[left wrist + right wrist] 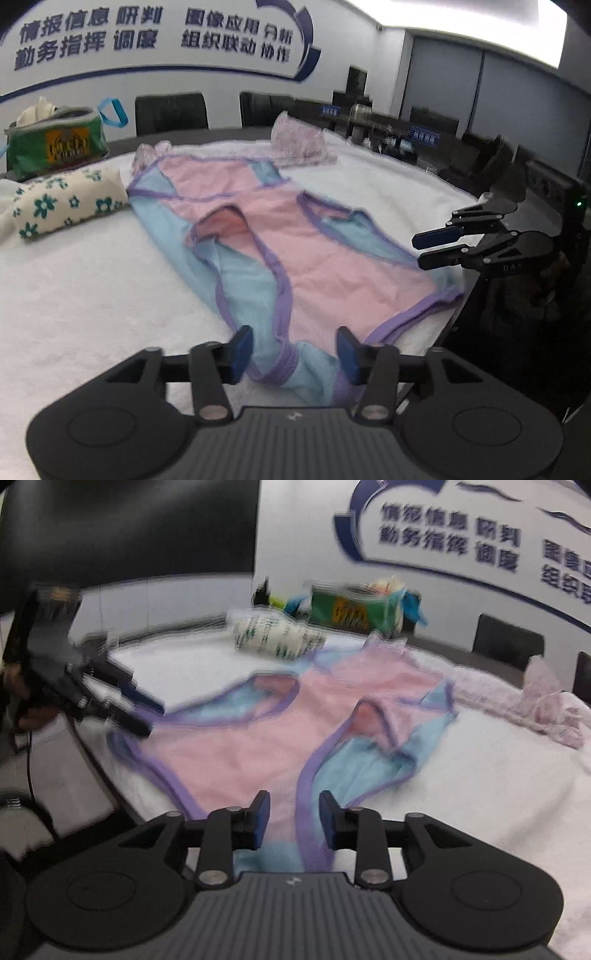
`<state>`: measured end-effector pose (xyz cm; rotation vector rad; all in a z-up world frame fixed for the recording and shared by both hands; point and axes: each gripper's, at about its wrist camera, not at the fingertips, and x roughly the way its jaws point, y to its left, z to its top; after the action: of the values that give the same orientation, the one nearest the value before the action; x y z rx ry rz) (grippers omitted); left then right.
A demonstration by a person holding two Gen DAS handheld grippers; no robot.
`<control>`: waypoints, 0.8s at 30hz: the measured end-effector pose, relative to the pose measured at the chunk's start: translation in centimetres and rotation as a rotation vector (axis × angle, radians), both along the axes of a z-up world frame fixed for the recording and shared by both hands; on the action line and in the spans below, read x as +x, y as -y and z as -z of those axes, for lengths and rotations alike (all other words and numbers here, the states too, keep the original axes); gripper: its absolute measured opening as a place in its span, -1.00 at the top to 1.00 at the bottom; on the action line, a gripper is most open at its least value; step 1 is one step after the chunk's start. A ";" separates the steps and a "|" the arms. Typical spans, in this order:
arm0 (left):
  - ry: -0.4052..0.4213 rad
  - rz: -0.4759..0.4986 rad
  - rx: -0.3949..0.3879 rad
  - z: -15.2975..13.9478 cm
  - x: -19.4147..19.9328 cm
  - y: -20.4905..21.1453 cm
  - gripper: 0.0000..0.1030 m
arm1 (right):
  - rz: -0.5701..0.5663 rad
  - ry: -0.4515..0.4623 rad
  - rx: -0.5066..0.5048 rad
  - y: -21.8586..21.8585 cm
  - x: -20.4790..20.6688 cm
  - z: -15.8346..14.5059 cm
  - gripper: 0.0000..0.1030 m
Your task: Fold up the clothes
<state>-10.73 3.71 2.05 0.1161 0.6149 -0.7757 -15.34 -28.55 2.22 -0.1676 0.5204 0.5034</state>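
Observation:
A pink and light-blue garment [314, 258] with purple trim lies spread flat on a white fleecy cover [92, 295]. My left gripper [294, 349] stands open over the garment's near end. A blue and purple strap lies between its jaws, and the pads do not press on it. My right gripper [439, 247] hovers at the garment's right edge by the table's side, its fingers slightly apart and empty. In the blurred right wrist view the right gripper [295, 814] is open above the garment [240, 746], and the left gripper [144, 716] is at the far left edge.
A folded cream cloth with green flowers [66, 203] and a green bag [55, 144] sit at the back left. A lilac lacy garment [299, 144] lies crumpled at the back. Dark chairs [170, 112] line the far side. The table drops off at the right.

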 end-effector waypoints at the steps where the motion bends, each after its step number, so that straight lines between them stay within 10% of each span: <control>1: 0.008 -0.031 -0.004 -0.2 0.0 -0.4 -0.23 | 0.015 0.008 0.021 0.5 -0.1 -0.4 0.31; 8: -0.163 -0.307 0.012 -0.8 2.1 -0.8 -0.17 | 0.194 0.039 0.107 0.3 6.0 -4.5 0.22; 15: -0.224 -0.467 -0.044 0.0 -0.5 0.5 0.10 | 0.029 -0.046 0.019 -9.0 20.3 -8.1 0.23; 24: -0.217 -0.517 -0.035 0.6 -1.6 2.1 0.68 | 0.007 -0.269 -0.156 -17.9 34.2 -2.7 0.53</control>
<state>-12.31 1.59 1.43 -0.1578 0.7949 -0.2983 18.90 -10.62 4.93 -0.2486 0.8241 0.4807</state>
